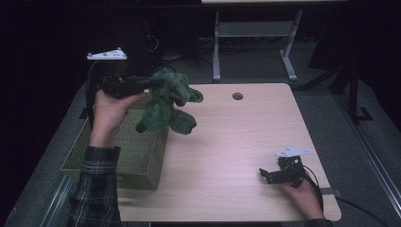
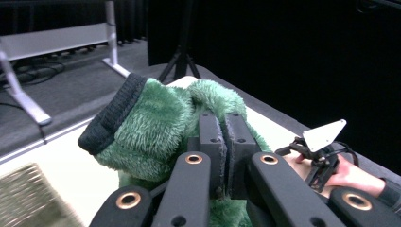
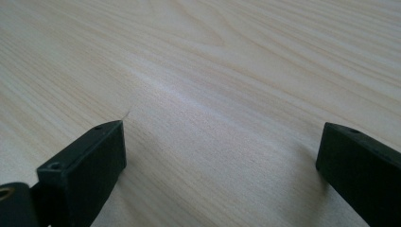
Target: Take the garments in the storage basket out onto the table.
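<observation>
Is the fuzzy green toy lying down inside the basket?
No, the green toy hangs in the air from the shut left claw, above the edge of the woven basket.

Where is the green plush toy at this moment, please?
In the high view the green plush toy hangs in the air at the left, clamped in the left gripper, above the woven basket's far right corner and the table's left part.

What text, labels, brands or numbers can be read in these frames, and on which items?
None: no readable text on the green plush toy, the basket, the table, the left gripper or the right gripper.
</observation>
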The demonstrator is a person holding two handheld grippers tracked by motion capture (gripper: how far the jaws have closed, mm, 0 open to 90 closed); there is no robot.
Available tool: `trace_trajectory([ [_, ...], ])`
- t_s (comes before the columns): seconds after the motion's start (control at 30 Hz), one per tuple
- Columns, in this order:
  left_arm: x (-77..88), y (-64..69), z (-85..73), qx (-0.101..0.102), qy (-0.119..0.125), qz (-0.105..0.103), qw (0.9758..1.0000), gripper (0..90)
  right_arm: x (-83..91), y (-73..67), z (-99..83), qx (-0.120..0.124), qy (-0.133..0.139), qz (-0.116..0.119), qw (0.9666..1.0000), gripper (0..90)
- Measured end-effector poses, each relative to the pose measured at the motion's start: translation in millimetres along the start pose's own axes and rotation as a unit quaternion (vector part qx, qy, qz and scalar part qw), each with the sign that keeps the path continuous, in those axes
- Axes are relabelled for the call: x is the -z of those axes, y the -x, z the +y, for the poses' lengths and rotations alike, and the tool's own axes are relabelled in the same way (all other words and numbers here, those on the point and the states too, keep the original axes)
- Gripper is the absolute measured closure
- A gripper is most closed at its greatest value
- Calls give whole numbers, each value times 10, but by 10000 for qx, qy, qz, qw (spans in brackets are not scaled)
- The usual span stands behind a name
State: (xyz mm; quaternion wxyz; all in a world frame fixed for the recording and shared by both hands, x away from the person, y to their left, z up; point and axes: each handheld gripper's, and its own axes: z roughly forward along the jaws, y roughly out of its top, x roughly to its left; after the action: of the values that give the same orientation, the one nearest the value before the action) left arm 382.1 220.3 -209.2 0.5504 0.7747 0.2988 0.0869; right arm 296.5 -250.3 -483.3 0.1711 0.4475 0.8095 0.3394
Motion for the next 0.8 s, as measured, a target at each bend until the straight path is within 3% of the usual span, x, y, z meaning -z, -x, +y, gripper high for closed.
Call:
trace_trajectory([
  [0.37,-494,196,-53,37,-43,-431,9991,878,2,-5,0,-24,-14,15,10000,21],
  [0.8,-1008,421,-250,41,-371,-787,9962,878,3,-9,0,-21,-16,31,10000,21],
])
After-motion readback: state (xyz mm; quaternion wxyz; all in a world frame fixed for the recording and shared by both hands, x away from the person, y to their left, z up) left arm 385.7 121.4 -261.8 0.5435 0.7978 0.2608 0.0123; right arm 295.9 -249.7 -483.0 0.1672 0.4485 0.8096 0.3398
